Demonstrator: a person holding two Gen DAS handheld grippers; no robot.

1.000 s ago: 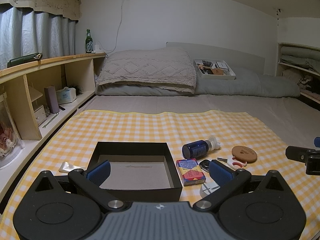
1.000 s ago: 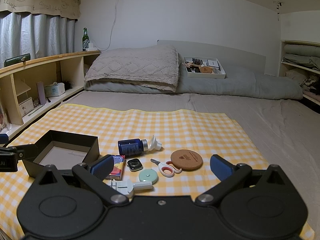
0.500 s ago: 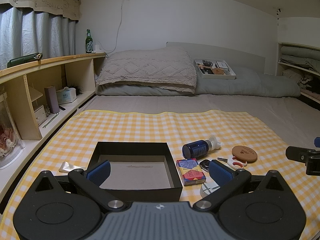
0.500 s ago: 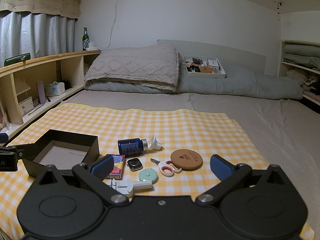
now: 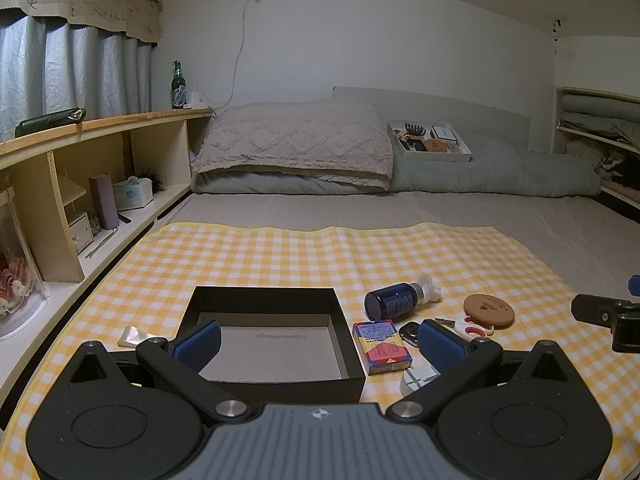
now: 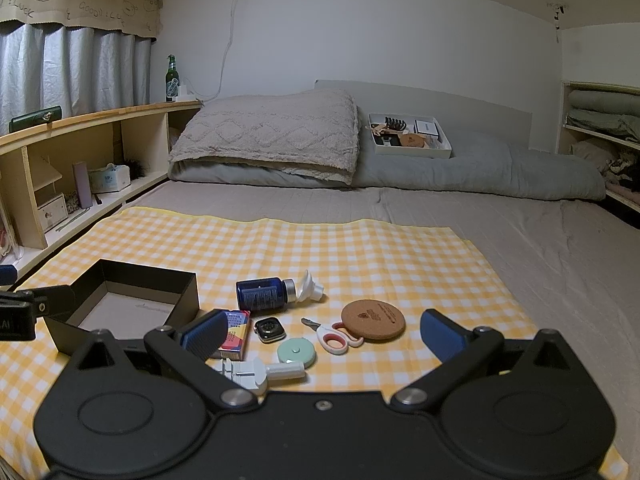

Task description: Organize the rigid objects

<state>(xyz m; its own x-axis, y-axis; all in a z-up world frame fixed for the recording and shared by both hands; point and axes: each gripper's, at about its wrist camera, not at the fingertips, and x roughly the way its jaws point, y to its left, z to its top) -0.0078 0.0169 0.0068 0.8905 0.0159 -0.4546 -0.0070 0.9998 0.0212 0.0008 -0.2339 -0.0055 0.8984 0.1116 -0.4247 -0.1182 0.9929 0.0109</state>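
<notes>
On the yellow checked cloth (image 6: 360,248) your objects lie in a cluster just right of the open black box (image 5: 272,336): blue bottle (image 6: 262,294) on its side, card pack (image 6: 234,334) beside the box, smartwatch (image 6: 270,329), mint tape measure (image 6: 296,351), small scissors (image 6: 336,336) touching the cork coaster (image 6: 373,320), white plug (image 6: 256,372) nearest you. Your left gripper (image 5: 320,340) hangs over the box's near wall, fingers spread wide, holding nothing. Your right gripper (image 6: 320,334) hangs over the cluster, fingers spread too, empty
</notes>
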